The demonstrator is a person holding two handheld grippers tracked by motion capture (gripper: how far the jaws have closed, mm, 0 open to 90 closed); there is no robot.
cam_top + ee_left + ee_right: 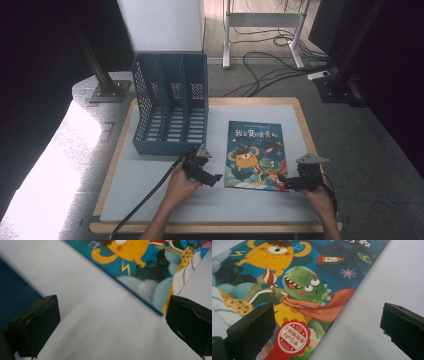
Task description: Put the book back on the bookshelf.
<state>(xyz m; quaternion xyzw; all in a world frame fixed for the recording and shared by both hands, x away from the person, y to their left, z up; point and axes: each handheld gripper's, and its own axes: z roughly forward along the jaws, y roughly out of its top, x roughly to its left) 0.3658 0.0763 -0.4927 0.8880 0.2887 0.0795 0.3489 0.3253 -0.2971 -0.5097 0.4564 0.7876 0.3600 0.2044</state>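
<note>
Picking up the picture book (256,154), which lies flat on the bench (150,200) right of the blue file rack (171,102), looks like the job. Both claws are wide open and empty at its near corners, the left claw (212,176) just off the near-left corner and the right claw (286,181) straddling the near-right edge. I'd slide one jaw of the right claw under that edge before closing, so the cover lifts cleanly.
</note>
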